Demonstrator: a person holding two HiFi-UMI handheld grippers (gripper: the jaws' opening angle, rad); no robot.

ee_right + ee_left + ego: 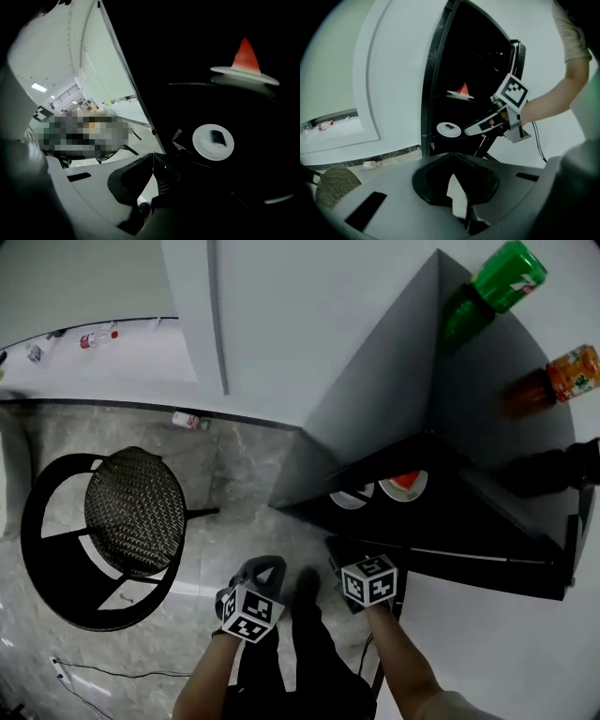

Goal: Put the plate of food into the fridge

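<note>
since the left claw (451, 155) has its jaws pressed together with nothing between them, and the right claw (152, 155) is closed on nothing too, neither carries a load. just beyond the right claw, on the lower shelf of the fridge (375, 390), lies the plate with the dark piece (213, 142). on the shelf above sits the plate with the red wedge (244, 75). the food is inside, and i judge only the door (506, 427) is left to shut.

the risk lies in backing out. the lower plate rests near the front of its shelf, so a sleeve or claw dragged across it could tip it onto the floor. a hard swing of the door could also jolt the bottles (506, 277) racked in it.

the left claw's view alone shows the right claw close beside the lower plate. only the head view shows the bottles and the chair (131, 512) at the near left.
</note>
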